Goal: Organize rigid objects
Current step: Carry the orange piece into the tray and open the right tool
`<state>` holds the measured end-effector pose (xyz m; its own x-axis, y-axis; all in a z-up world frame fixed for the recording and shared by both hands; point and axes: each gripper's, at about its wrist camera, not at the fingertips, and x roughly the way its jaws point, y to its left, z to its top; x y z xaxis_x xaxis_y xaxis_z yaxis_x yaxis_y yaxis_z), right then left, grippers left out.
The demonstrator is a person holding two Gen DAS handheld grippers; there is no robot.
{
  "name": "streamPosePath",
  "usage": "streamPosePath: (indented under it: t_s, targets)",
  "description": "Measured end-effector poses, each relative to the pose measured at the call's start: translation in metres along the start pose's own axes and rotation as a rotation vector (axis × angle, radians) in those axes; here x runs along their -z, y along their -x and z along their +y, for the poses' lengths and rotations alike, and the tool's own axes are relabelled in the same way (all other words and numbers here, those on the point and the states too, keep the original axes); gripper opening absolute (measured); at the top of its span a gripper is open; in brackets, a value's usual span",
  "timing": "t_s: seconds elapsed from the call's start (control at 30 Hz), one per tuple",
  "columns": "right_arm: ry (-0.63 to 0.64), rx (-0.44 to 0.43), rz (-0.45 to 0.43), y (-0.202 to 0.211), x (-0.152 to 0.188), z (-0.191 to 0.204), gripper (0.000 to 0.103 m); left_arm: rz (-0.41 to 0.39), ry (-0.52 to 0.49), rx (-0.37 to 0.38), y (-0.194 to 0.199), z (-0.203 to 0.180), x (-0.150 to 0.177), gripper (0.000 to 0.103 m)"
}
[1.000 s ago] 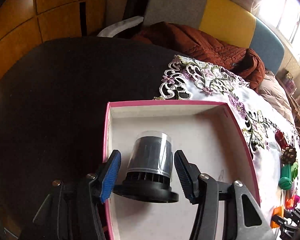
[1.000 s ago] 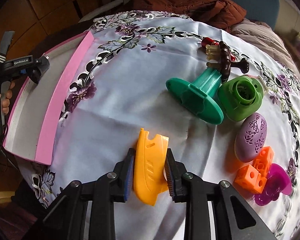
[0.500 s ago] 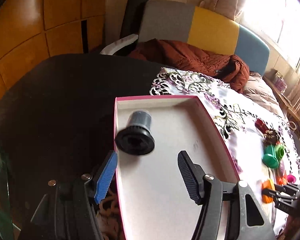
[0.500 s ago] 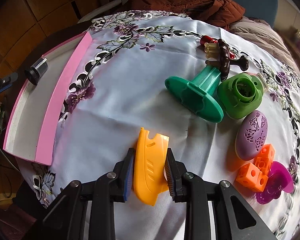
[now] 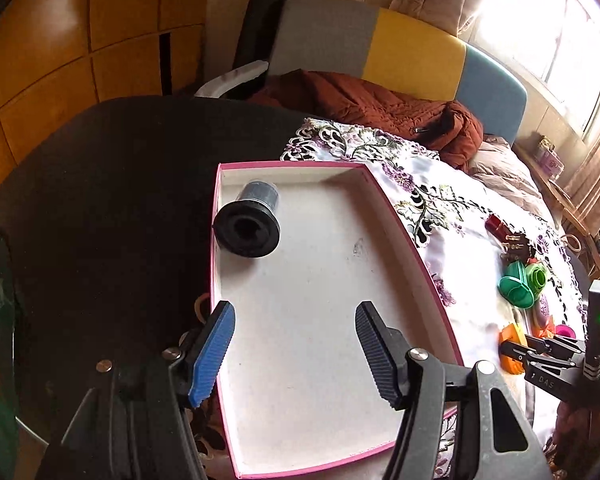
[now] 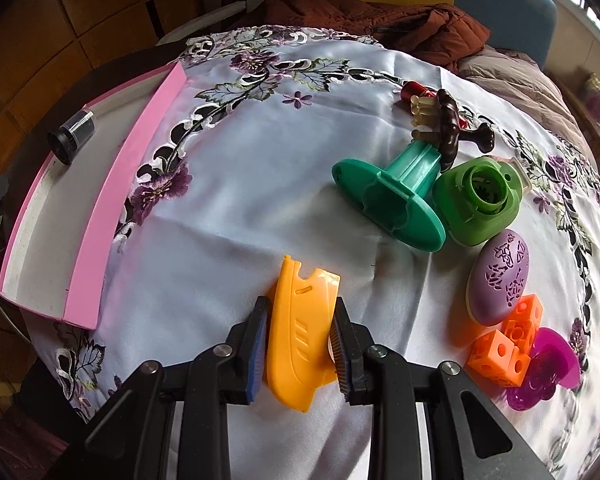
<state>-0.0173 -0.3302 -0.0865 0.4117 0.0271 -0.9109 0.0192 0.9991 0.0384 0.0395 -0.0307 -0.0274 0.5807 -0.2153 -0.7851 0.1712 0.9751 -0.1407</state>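
Covering most of the round table (image 5: 100,184), a white cloth with purple flowers (image 6: 260,184) spreads ahead of the right gripper (image 6: 300,340), while the left wrist view shows the dark bare tabletop off to the left of the left gripper (image 5: 296,344). Only the left view shows the inside of the pink-edged box (image 5: 420,264), which lies straight ahead of and beneath the left gripper; the right view sees that box (image 6: 112,204) only from the side, far off to its left. The left gripper hangs wide open over the box floor with nothing between its fingers. A black cylinder with a clear cap (image 5: 252,220) lies on its side in the far left corner of the box, ahead of the left finger.

The right gripper's fingers are closed onto a flat orange plastic piece (image 6: 300,332) resting on the cloth. Ahead and to its right lie a teal funnel-shaped stand (image 6: 392,196), a green round cap (image 6: 480,200), a brown-handled brush (image 6: 448,124), a purple egg-shaped thing (image 6: 498,280), orange cubes (image 6: 504,344) and a magenta disc (image 6: 548,368); the left view shows these only as small shapes far right.

Beyond the table, a rust-brown jacket (image 5: 372,108) lies on a grey, yellow and blue sofa (image 5: 412,52), with wooden wall panels (image 5: 60,40) at left and a bright window (image 5: 560,40) at right.
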Motion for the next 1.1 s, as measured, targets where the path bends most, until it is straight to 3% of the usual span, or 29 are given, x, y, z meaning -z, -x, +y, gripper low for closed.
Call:
streamPosePath:
  t_s: [0.37,0.53,0.8,1.1]
  targets:
    - [-0.038,0.018,0.0,0.001,-0.003,0.0,0.029,0.001,0.028,-0.01,0.002,0.014,0.004,0.064]
    - [-0.083,-0.031,-0.043,0.015,-0.015,0.006,0.029,0.003,0.04,-0.019,0.001,0.022,0.006,0.063]
    - [-0.004,-0.158,-0.14,0.042,-0.064,0.064,0.029,-0.005,0.061,-0.033,0.002,0.036,0.009,0.063]
    - [0.13,-0.223,-0.129,0.024,-0.094,0.143,0.029,0.005,0.106,-0.053,0.001,0.057,0.013,0.063]
